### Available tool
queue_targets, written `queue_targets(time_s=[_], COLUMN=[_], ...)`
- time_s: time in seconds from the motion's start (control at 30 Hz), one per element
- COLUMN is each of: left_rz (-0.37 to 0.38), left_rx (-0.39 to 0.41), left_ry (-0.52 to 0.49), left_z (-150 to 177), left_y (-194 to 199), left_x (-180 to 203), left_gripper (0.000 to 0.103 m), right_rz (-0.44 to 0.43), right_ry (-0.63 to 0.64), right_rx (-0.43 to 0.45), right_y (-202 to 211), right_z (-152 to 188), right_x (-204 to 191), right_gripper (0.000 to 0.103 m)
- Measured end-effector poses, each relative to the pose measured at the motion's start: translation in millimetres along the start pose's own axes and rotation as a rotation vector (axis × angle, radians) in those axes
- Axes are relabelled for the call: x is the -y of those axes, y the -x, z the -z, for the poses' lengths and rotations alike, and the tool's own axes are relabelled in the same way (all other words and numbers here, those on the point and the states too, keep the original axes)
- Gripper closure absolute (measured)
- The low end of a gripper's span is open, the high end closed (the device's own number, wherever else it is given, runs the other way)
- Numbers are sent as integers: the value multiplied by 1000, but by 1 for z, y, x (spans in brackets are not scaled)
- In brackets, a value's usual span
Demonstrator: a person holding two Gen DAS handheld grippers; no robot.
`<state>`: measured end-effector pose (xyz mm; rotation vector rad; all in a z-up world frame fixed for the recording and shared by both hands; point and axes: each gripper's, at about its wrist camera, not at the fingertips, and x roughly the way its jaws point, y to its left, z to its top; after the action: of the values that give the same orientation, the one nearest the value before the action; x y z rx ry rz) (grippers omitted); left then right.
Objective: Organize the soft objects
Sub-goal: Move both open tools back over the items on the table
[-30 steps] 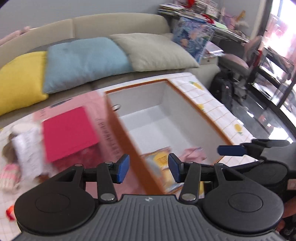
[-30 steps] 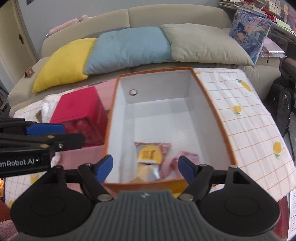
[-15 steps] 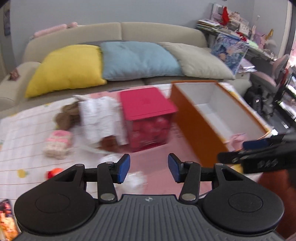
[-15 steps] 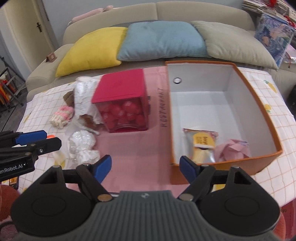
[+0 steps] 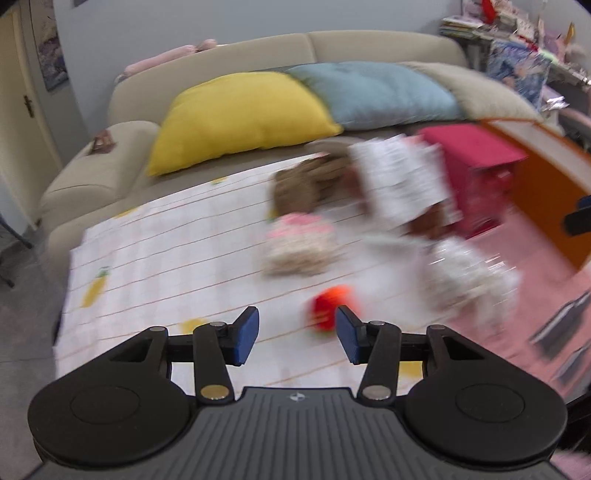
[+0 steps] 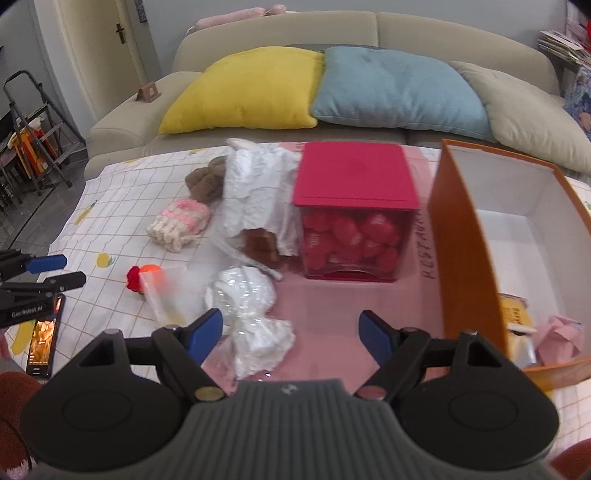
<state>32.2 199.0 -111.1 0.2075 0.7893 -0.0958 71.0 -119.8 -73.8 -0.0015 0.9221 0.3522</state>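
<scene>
Indoors, a checked cloth (image 6: 110,218) covers the table before a sofa (image 6: 443,33) with three cushions. Soft toys (image 6: 179,223) lie left of the red box (image 6: 354,177); the orange bin (image 6: 465,236) stands right. Both the left gripper (image 5: 297,334) and right gripper (image 6: 291,332) gape empty.

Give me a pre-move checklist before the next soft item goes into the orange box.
1. Left gripper open and empty: ok.
2. Right gripper open and empty: ok.
3. Orange box open on top, with room inside: ok.
4. White plastic-wrapped bundle near the right gripper, nothing lying on it: ok.
5. Small red-orange item just ahead of the left gripper: ok, though blurred.
6. Phone lying at the table edge beside the left gripper: not ok, could get knocked.
</scene>
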Motion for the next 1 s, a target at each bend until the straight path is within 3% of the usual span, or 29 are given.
queue_targets(time_s=[0.13, 0.33, 0.43, 0.6, 0.7, 0.83, 1.0], left_rz=[-41, -41, -33, -69, -101, -65, 53], left_rx=[-25, -97, -52, -37, 37, 84, 90], left_ry=[-13, 7, 56, 53, 72, 61, -23], left_z=[26, 64, 73, 68, 53, 29, 7], left_y=[-31, -67, -71, -74, -67, -65, -71], left_x=[-44, -85, -94, -99, -97, -86, -55], left_gripper=[45, 45, 39, 39, 43, 42, 39], right_rz=[11, 28, 39, 48, 45, 17, 6], right_ry=[39, 73, 71, 66, 79, 90, 125], right_rx=[18, 23, 15, 5, -18, -65, -120], right_y=[-15, -37, -49, -63, -72, -87, -104], right_z=[-3, -8, -9, -10, -8, -3, 2], right_x=[-21, -38, -41, -44, -45, -47, -49], right_gripper=[23, 23, 23, 23, 23, 23, 29])
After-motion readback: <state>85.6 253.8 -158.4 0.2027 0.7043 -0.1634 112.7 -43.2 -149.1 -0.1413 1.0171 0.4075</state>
